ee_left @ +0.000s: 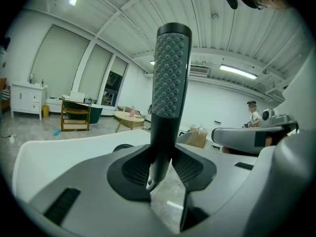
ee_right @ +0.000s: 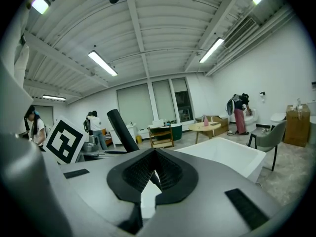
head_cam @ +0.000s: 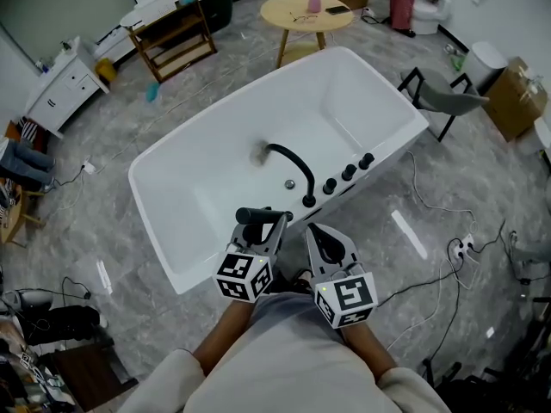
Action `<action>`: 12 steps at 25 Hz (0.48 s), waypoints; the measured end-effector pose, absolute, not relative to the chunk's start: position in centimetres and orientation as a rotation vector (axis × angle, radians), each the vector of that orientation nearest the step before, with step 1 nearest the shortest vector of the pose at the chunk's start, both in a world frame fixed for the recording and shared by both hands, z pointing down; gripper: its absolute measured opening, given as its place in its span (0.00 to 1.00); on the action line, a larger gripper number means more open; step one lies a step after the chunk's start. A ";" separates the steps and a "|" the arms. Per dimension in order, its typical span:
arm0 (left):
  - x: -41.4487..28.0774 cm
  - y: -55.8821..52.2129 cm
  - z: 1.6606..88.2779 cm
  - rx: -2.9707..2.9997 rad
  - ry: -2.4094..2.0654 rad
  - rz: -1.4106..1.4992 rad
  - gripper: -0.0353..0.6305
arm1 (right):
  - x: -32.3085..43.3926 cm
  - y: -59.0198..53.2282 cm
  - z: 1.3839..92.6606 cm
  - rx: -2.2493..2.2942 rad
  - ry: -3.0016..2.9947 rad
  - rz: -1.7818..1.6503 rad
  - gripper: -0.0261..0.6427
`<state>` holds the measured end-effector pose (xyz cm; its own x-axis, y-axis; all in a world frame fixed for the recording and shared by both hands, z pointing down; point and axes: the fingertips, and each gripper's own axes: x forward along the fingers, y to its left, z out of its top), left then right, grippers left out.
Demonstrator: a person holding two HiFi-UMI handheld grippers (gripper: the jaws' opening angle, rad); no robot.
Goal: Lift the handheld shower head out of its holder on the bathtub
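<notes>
The black handheld shower head with a grey dotted face stands clamped in the left gripper, above the white freestanding bathtub's rim, so the lift looks essentially done. The right gripper's jaws are nearly together and empty. The holder and hose are hard to make out.

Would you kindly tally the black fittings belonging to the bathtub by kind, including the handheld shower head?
Curved faucet spout: 1
Round knobs: 3
Handheld shower head: 1
Total: 5
</notes>
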<state>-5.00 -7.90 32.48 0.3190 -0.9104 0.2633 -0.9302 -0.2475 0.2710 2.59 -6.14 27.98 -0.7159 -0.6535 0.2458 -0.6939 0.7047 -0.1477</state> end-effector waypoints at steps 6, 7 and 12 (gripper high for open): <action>-4.7 -7.6 32.2 2.204 -1.642 0.040 0.26 | 3.3 -6.0 28.3 1.083 -2.726 0.321 0.06; -4.6 -7.6 32.3 2.203 -1.643 0.040 0.26 | 3.5 -6.1 28.3 1.083 -2.727 0.321 0.06; -5.0 -7.5 32.3 2.211 -1.667 0.067 0.26 | 3.5 -5.6 28.2 1.063 -2.750 0.350 0.06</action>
<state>-5.02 -7.55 32.29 0.2990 -0.9193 0.2558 -0.9369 -0.2319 0.2618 3.46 -5.60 28.22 -0.7306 -0.6381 0.2430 -0.6787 0.7178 -0.1555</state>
